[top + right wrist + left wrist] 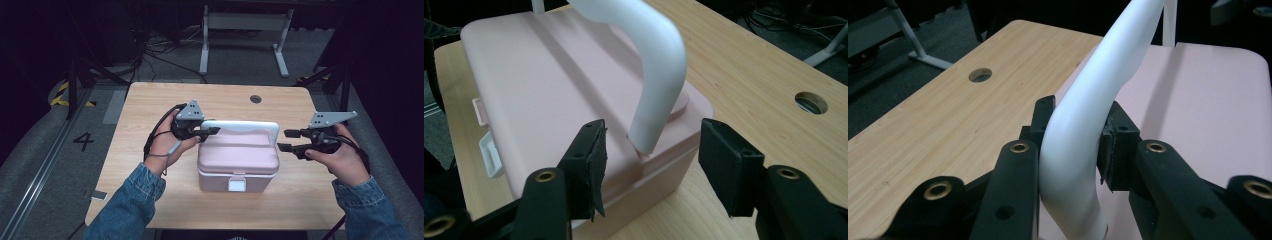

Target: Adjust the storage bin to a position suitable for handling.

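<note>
pink lidded box (238, 160) at mid-bench (150, 107). left claw (1075, 145) pinches the white handle (1083, 125) at its bend; right claw (651, 167), spread, straddles the handle's other foot and should close squarely there so any lift stays level.

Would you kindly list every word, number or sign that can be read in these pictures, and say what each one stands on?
"4": a dark digit on the grey floor left of the table.
Yellow-and-black hazard stripes, a sign without words, on the floor farther back.
The pink box, its white handle and white latch bear no readable text.
</note>
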`<control>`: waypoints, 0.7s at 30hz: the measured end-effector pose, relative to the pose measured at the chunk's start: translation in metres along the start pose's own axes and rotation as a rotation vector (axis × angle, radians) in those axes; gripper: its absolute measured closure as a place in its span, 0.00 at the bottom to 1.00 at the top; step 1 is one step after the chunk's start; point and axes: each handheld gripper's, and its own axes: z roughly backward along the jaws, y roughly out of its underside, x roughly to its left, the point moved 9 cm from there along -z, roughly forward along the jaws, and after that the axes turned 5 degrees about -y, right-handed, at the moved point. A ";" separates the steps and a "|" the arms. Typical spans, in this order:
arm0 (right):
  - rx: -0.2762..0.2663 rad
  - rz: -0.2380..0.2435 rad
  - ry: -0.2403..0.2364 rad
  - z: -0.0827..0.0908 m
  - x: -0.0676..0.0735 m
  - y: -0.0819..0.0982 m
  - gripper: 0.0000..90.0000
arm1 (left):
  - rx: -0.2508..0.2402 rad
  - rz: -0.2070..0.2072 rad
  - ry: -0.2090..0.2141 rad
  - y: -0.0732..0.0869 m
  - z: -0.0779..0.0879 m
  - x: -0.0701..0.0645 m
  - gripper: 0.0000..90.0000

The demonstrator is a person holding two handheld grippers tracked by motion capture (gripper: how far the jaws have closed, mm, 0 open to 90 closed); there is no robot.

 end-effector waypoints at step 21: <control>-0.037 -0.012 0.018 0.019 -0.003 -0.001 0.51 | -0.028 0.108 -0.028 -0.027 -0.009 0.037 0.80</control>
